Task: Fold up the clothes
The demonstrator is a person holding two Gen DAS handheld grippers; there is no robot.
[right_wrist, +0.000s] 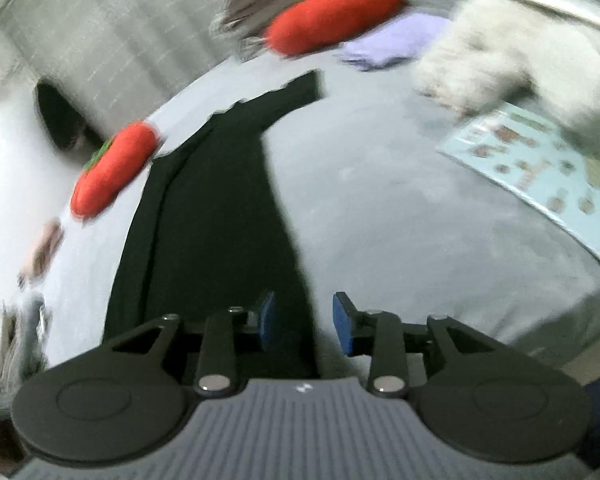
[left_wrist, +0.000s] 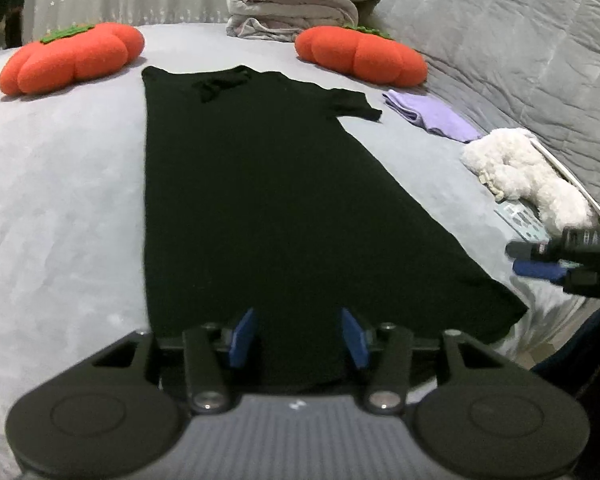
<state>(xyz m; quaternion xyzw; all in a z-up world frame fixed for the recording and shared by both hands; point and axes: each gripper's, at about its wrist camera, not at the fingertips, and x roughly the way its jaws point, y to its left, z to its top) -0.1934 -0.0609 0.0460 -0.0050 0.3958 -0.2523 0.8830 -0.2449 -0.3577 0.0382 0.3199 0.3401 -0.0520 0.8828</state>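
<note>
We see the black dress (left_wrist: 256, 184) at frame centre on the bed (left_wrist: 60, 184), left side folded in, right sleeve out; both grippers (left_wrist: 298, 338) (right_wrist: 304, 322) released, folding unfinished.

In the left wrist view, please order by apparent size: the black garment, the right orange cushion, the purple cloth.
1. Black garment, by far the largest.
2. Right orange cushion.
3. Purple cloth, smallest, though it lies somewhat nearer the camera than the cushion.
</note>
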